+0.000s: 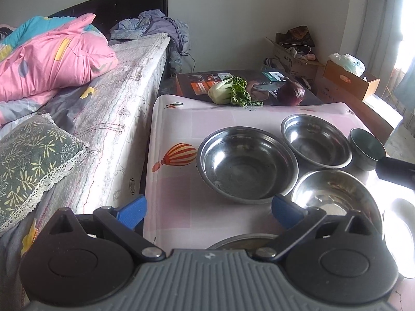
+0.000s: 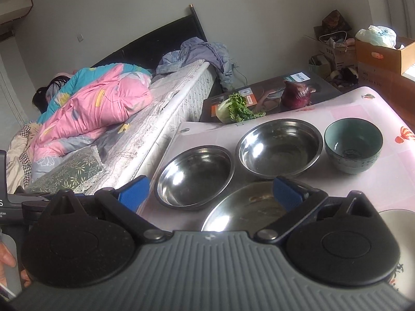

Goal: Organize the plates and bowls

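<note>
Three steel bowls stand on the pink balloon-print tablecloth (image 1: 171,129): a left one (image 1: 246,163) (image 2: 194,176), a far one (image 1: 316,141) (image 2: 280,147) and a near one (image 1: 334,197) (image 2: 241,207). A teal ceramic bowl (image 1: 365,147) (image 2: 352,145) sits to their right. My left gripper (image 1: 208,211) is open, hovering just short of the left bowl, above a steel plate rim (image 1: 241,239). My right gripper (image 2: 211,194) is open above the near bowl, holding nothing. A pale plate (image 1: 399,233) (image 2: 396,220) lies at the right edge.
A bed (image 1: 111,108) with a pink quilt (image 1: 52,59) and a green pillow (image 1: 31,160) runs along the table's left side. Bok choy (image 1: 228,90) and a red onion (image 1: 290,93) rest on a dark box behind the table. Cardboard boxes (image 2: 381,51) stand at the back right.
</note>
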Available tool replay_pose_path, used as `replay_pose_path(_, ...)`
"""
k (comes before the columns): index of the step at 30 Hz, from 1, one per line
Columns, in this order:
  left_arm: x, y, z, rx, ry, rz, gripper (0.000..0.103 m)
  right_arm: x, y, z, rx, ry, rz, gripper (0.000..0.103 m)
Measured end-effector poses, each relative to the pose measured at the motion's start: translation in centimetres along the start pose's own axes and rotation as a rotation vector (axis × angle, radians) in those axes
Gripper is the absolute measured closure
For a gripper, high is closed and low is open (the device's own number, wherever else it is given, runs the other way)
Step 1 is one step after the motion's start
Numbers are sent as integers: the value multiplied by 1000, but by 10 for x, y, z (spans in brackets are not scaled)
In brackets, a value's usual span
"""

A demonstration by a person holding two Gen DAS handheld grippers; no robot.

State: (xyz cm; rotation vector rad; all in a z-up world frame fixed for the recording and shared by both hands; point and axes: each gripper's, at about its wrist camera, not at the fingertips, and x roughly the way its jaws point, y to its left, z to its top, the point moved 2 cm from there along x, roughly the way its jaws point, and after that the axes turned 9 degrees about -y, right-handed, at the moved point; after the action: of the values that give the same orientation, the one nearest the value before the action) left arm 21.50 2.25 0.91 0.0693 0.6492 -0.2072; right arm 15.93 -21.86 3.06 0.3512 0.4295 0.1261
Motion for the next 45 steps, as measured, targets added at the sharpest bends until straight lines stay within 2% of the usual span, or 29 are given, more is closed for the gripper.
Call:
replay_pose_path(5,47,4,11,-6,28,-6,5,65,-1,5,5,59,18,10)
replay_pose_path(7,65,5,11,-6,46,-2,8,88,-2,4,-2,85,19,21)
replay_pose_path(9,80,6,10,0,73,4,20,106,-4,2,-4,110,15,31)
replay_pose_path(11,92,5,8,4,101,13,29,126,-6,-1,-1,146,13,42)
replay_pose_path(13,101,4,7,10,119,20,33,141,-7,-3,-8,179,3,59)
replay_pose_path(14,106,4,7,13,126,25,37,146,-7,-4,-12,188,-3,61)
replay_pose_path(16,112,4,5,12,147,35,47,155,-7,-5,-26,202,-12,75)
replay_pose_path(18,119,7,3,-9,176,35,65,161,-6,-6,-38,210,-18,79)
replay_pose_path(19,122,10,2,-27,191,29,66,162,-8,-7,-43,215,-18,82)
replay_pose_path(21,122,16,0,-50,191,22,67,167,-8,-9,-52,228,-20,86)
replay_pose_path(27,117,23,-6,-27,201,46,67,170,-17,-9,-68,246,-31,90)
replay_pose_path(32,115,29,-7,-70,225,21,63,183,-14,-9,-95,277,-23,90)
replay_pose_path(39,115,23,-11,-36,239,11,62,201,-10,-12,-150,334,-14,90)
replay_pose_path(45,120,22,-8,-66,256,-3,82,216,-12,-22,-154,388,13,92)
